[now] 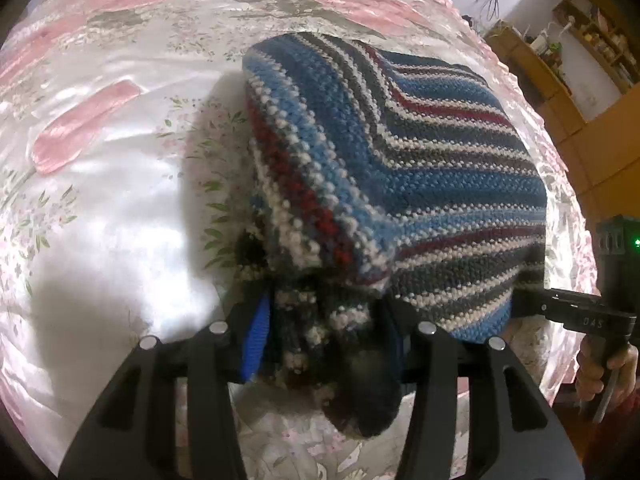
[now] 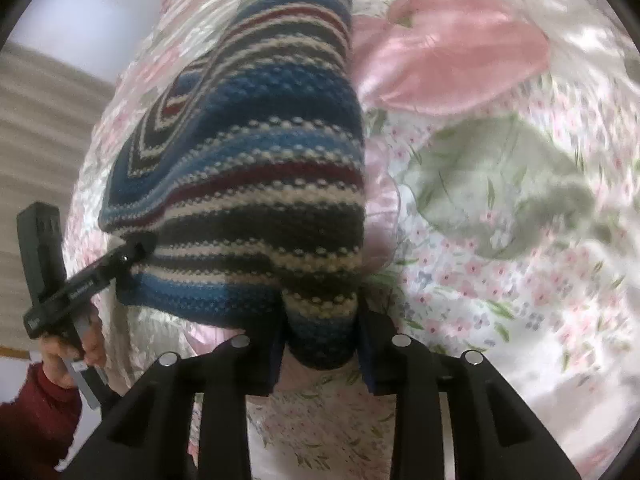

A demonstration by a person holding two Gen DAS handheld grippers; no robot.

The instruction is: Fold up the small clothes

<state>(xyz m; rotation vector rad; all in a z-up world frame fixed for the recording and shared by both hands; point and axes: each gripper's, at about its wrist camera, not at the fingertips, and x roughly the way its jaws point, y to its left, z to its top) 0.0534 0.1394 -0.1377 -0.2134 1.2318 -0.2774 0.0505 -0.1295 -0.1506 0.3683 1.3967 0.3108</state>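
A knitted garment (image 1: 400, 168) striped in blue, grey, white and red stretches over the bed. My left gripper (image 1: 320, 320) is shut on a bunched near corner of it, the wool filling the gap between the blue-padded fingers (image 1: 254, 332). At the right of the left wrist view, my right gripper (image 1: 520, 300) bites the garment's other near corner. In the right wrist view the same garment (image 2: 248, 168) runs away from my right gripper (image 2: 320, 332), which is shut on its edge. My left gripper (image 2: 138, 248) pinches the left corner there.
A shiny white and pink floral bedspread (image 1: 112, 184) covers the bed under the garment, seen too in the right wrist view (image 2: 500, 240). Wooden shelves (image 1: 580, 40) stand past the bed's right edge. A hand (image 2: 68, 356) with a red sleeve holds the left gripper's handle.
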